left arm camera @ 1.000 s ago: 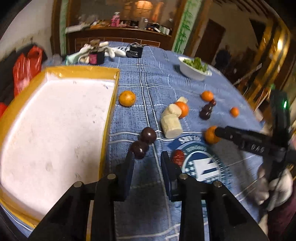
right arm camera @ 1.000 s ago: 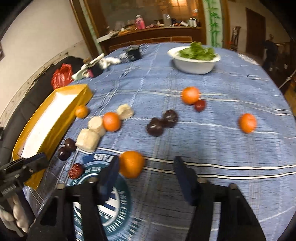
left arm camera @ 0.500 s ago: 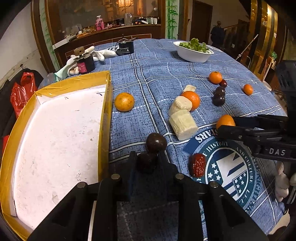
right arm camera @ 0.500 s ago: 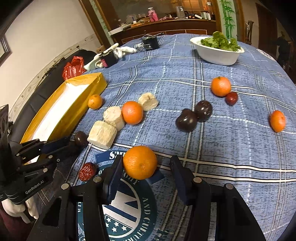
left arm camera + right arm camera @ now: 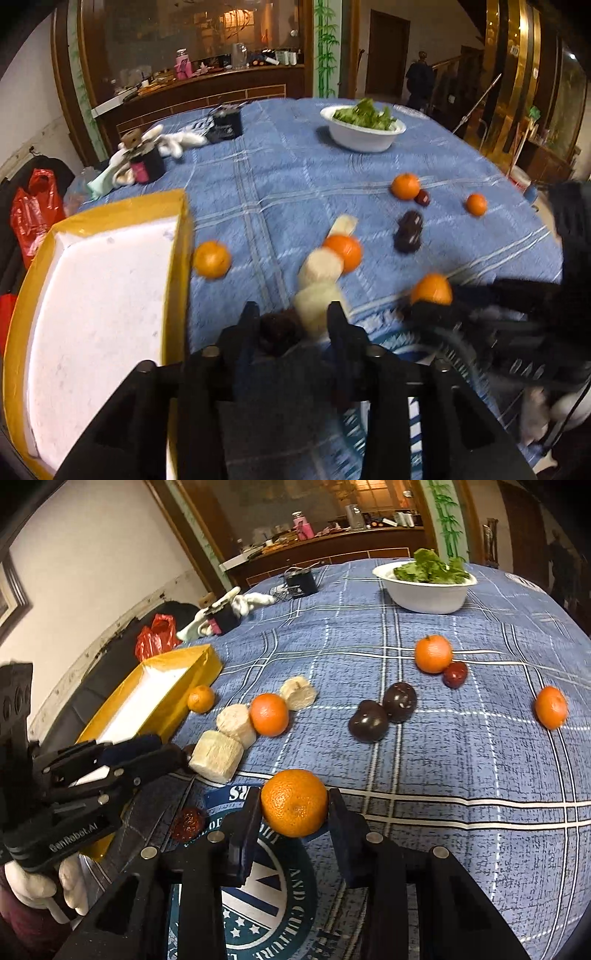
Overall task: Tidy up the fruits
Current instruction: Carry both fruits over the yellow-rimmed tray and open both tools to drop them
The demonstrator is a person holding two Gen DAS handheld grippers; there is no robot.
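My right gripper (image 5: pixel 294 808) is closing on a large orange (image 5: pixel 294 803) over the round emblem on the blue cloth, and both pads touch it. In the left wrist view that orange (image 5: pixel 431 290) sits at the right gripper's (image 5: pixel 430 299) tips. The jaws of my left gripper (image 5: pixel 291 321) are opening. A blurred dark plum (image 5: pixel 280 328) lies between them against the left finger, with a gap on its right. The yellow box (image 5: pixel 177 258) with a white floor stands just left. Loose oranges (image 5: pixel 269 714), dark plums (image 5: pixel 369 720) and pale white chunks (image 5: pixel 217 757) are scattered on the cloth.
A white bowl of greens (image 5: pixel 428 590) stands at the far side. Black items and white gloves (image 5: pixel 147 162) lie at the back left, and a red bag (image 5: pixel 33 210) is beside the table. A red date (image 5: pixel 188 823) rests near the emblem. A person (image 5: pixel 419 81) stands far back.
The right jaws have drawn in onto the orange. The left jaws, shut on a dark plum half a second ago, now stand wider, and the left gripper has shifted, leaving its view blurred.
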